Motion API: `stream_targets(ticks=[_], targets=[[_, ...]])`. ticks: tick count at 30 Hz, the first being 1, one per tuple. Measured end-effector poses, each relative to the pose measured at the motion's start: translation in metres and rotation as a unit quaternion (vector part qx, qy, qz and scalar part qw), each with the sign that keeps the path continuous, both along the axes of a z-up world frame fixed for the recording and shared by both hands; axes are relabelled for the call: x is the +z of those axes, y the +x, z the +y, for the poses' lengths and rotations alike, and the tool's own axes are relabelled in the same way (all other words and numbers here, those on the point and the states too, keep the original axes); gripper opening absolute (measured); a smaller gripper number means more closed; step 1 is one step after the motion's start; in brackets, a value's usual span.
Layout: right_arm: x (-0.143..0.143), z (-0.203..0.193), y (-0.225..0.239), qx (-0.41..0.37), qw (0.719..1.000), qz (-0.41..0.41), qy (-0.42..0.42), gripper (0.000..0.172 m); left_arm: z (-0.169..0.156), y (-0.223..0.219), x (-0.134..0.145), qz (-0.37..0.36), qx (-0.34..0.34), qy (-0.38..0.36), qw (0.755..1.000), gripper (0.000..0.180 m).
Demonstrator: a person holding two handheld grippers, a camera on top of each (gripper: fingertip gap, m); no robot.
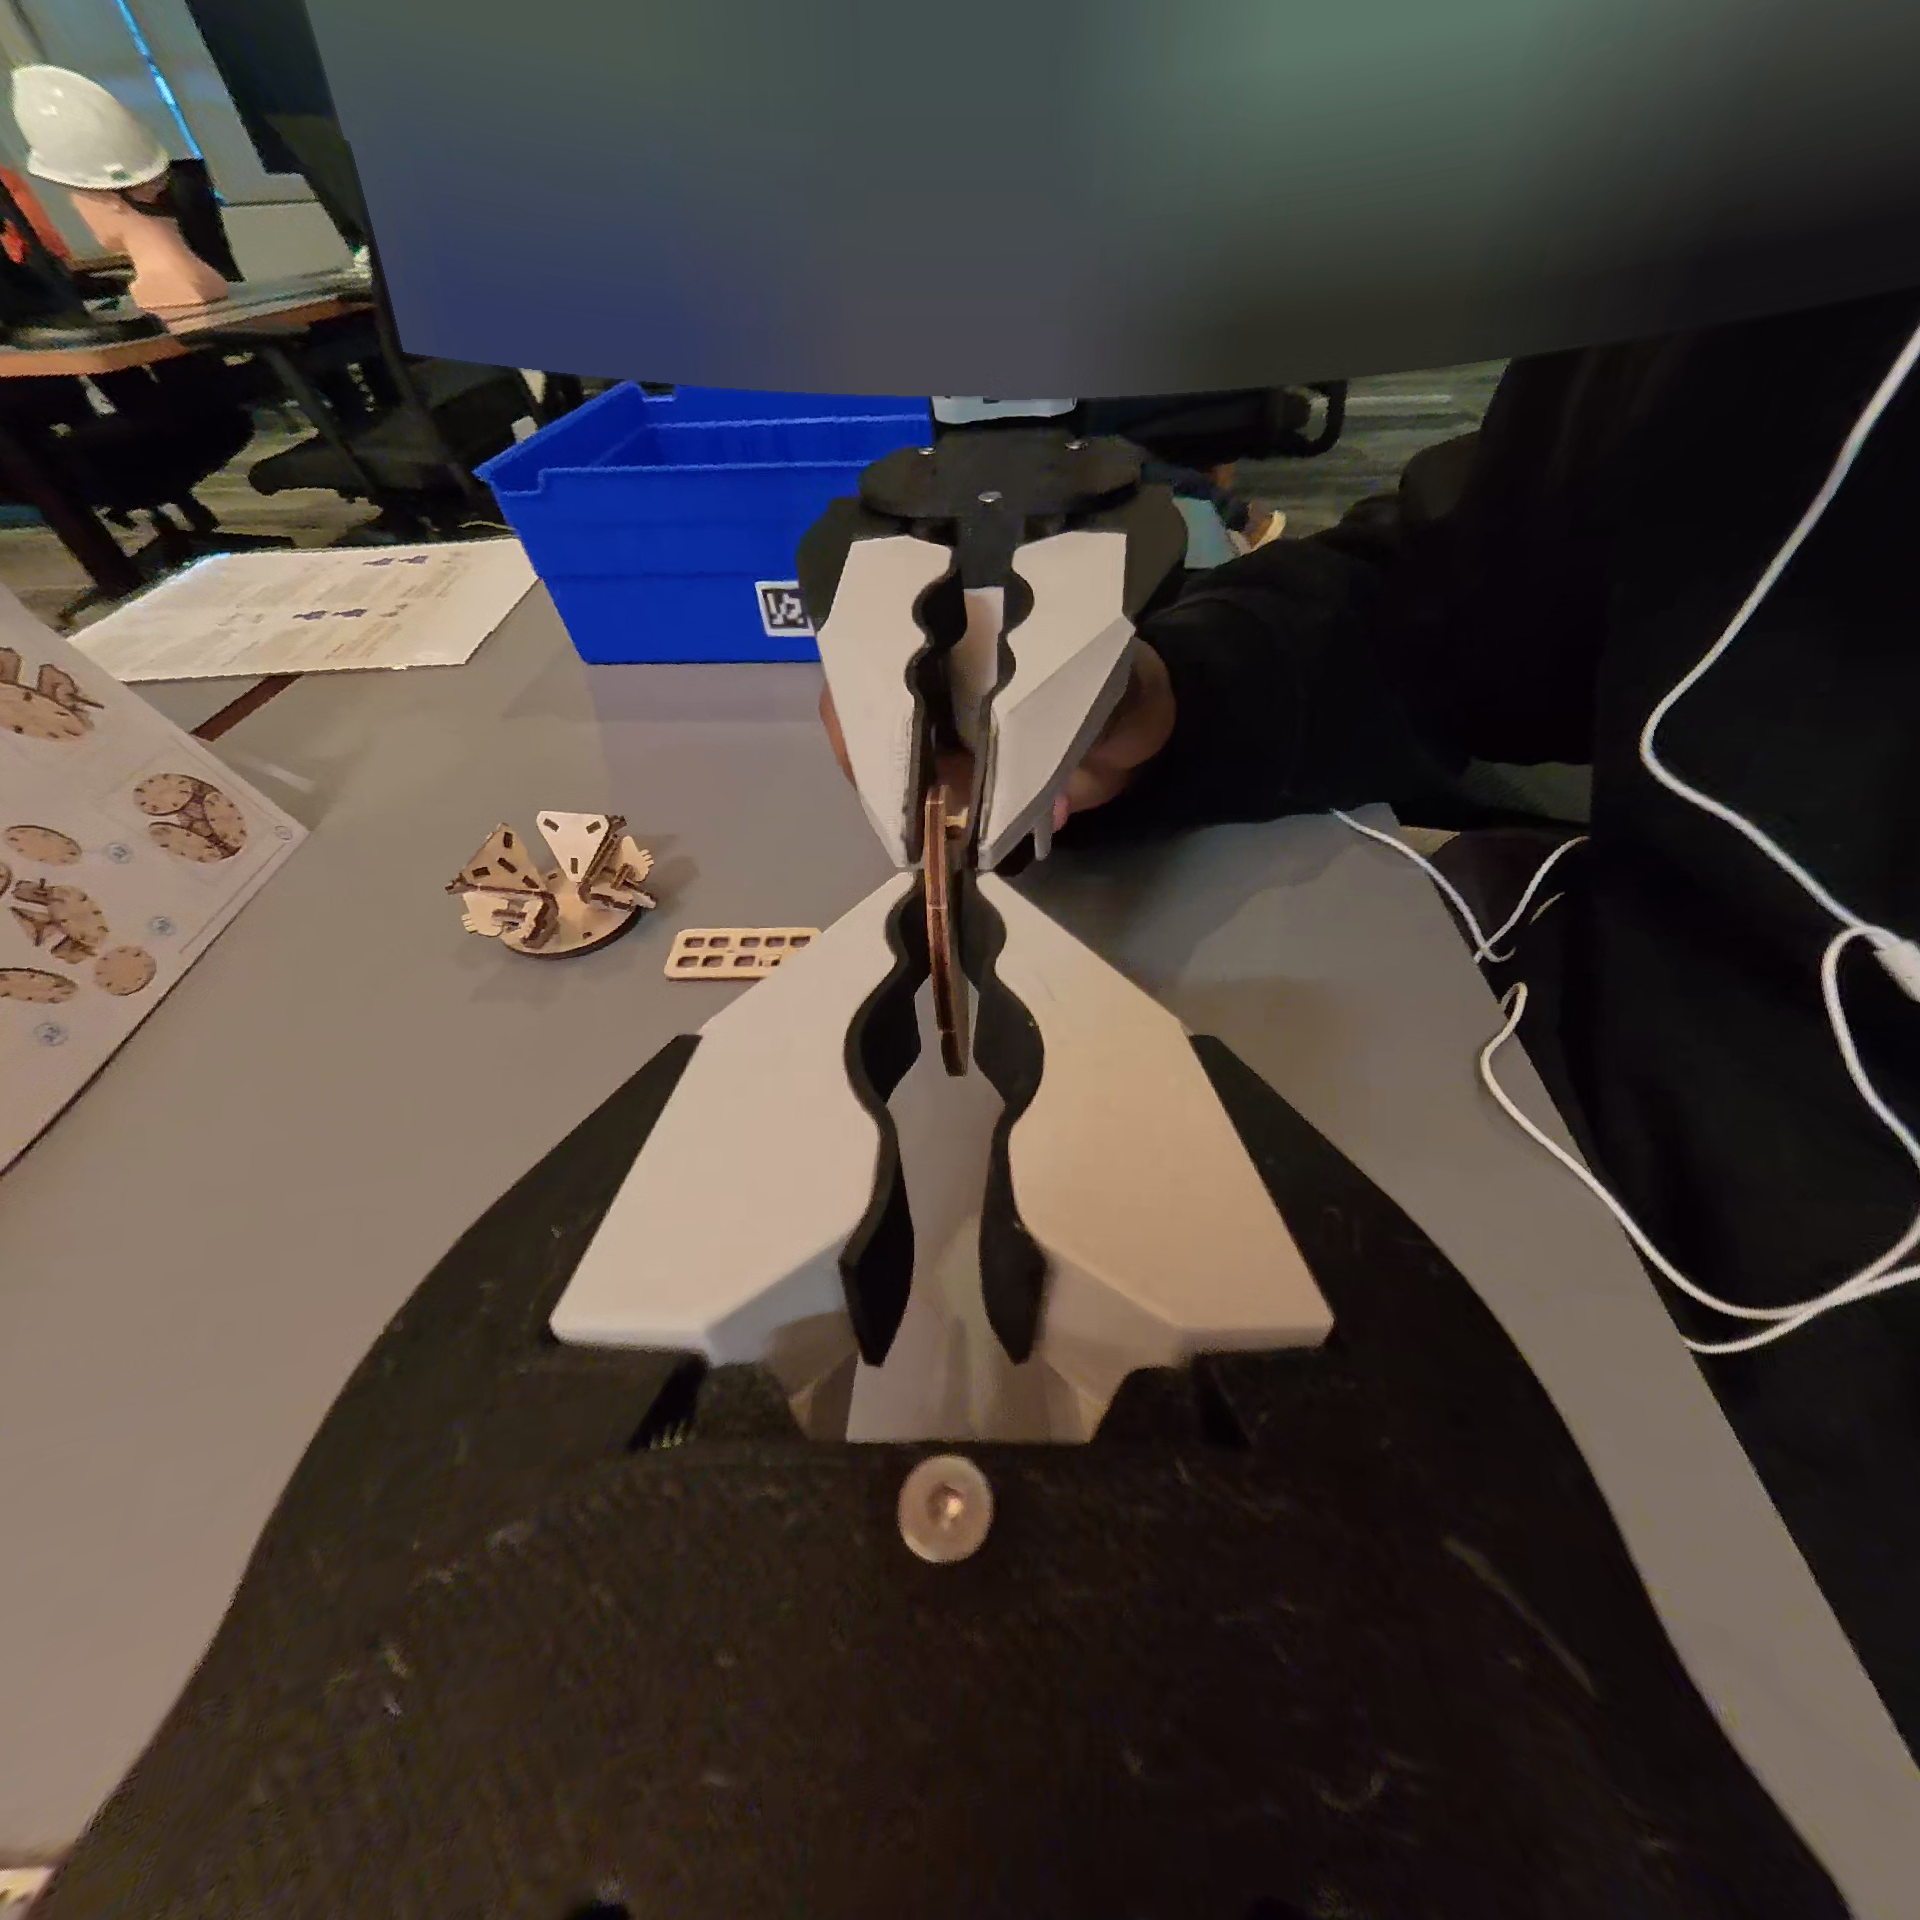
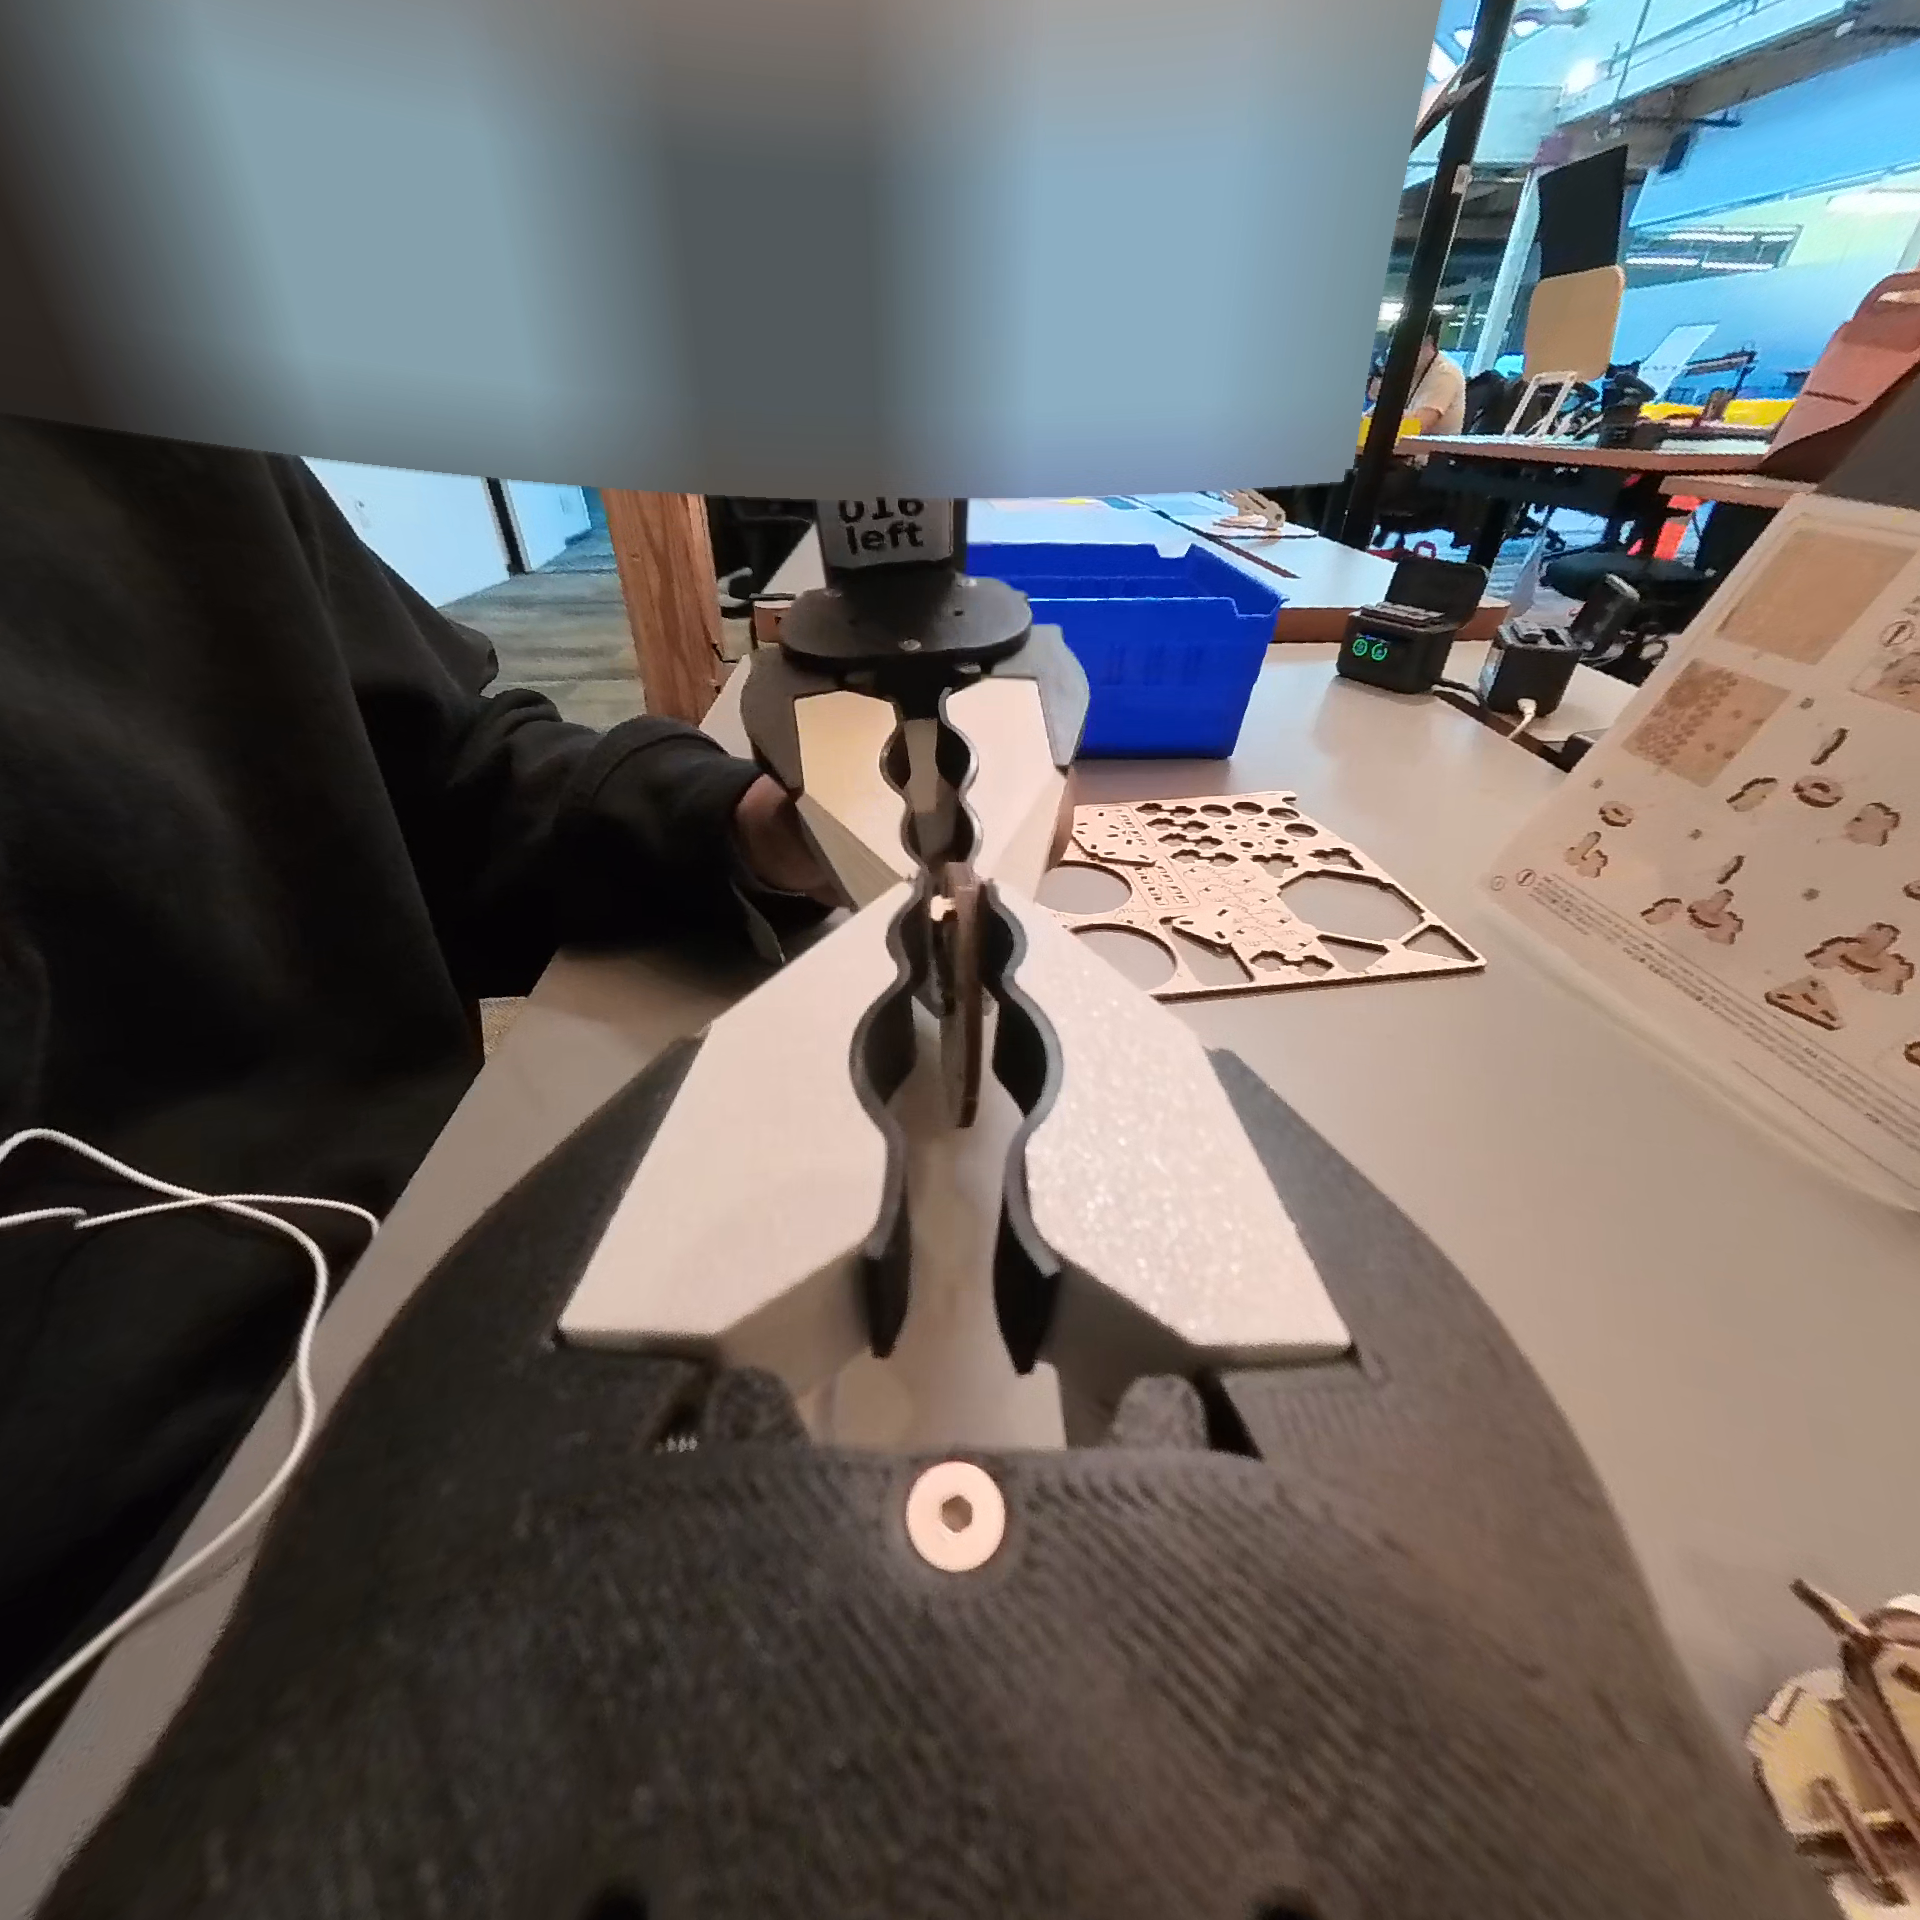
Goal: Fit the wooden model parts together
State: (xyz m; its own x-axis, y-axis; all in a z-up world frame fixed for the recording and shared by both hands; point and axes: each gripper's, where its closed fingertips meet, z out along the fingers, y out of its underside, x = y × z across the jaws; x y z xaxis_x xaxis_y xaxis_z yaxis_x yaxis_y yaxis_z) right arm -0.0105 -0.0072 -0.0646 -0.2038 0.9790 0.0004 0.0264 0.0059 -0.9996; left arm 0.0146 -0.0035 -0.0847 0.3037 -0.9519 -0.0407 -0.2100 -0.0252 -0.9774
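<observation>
Both tools, left (image 1: 940,883) and right (image 2: 951,894), pinch one wooden disc (image 1: 948,966) edge-on; blue bin's (image 1: 665,520) contents are hidden.

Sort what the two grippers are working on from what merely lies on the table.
In hand:
- wooden disc, edge-on, gripped where the left gripper and right gripper meet tip to tip

Lying about:
- small wooden assembly
- slotted wooden strip
- punched-out wooden sheet
- instruction sheets
- blue bin
- white cable
</observation>
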Motion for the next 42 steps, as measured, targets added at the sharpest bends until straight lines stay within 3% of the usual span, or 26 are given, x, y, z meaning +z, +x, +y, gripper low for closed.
stream_targets(ticks=[5, 12, 18, 24, 27, 29, 32, 36, 42], targets=[[0.006, -0.002, 0.0, -0.004, 1.0, 0.024, 0.012, 0.007, -0.001, 0.0, 0.004, -0.022, -0.012, -0.018, 1.0, 0.001], [0.012, 0.003, 0.002, -0.022, 0.998, 0.054, 0.027, 0.028, -0.001, 0.001, 0.009, -0.075, -0.033, -0.072, 0.994, 0.001], [0.012, 0.014, 0.005, -0.04, 0.997, 0.058, 0.025, 0.027, 0.007, -0.004, 0.006, -0.085, -0.019, -0.101, 0.991, 0.001], [0.022, 0.053, 0.023, -0.105, 0.991, 0.079, -0.01, 0.023, 0.017, -0.007, -0.026, -0.063, -0.017, -0.242, 0.968, 0.001], [0.007, 0.055, 0.018, -0.092, 0.995, 0.032, -0.017, 0.024, 0.019, -0.007, -0.043, -0.045, -0.014, -0.297, 0.954, 0.001], [-0.02, 0.048, 0.009, -0.07, 0.996, -0.049, -0.01, 0.034, 0.017, -0.008, -0.052, -0.029, -0.015, -0.319, 0.947, 0.001], [-0.051, 0.033, 0.004, -0.031, 0.99, -0.14, 0.002, 0.035, 0.017, -0.009, -0.061, -0.006, -0.007, -0.333, 0.943, 0.001], [-0.078, 0.011, 0.003, 0.033, 0.974, -0.22, -0.038, 0.029, 0.01, -0.007, -0.073, 0.033, -0.016, -0.349, 0.937, 0.001], [-0.096, 0.013, 0.009, 0.039, 0.954, -0.284, -0.083, 0.005, 0.002, -0.003, -0.087, 0.095, -0.019, -0.332, 0.938, 0.007]])
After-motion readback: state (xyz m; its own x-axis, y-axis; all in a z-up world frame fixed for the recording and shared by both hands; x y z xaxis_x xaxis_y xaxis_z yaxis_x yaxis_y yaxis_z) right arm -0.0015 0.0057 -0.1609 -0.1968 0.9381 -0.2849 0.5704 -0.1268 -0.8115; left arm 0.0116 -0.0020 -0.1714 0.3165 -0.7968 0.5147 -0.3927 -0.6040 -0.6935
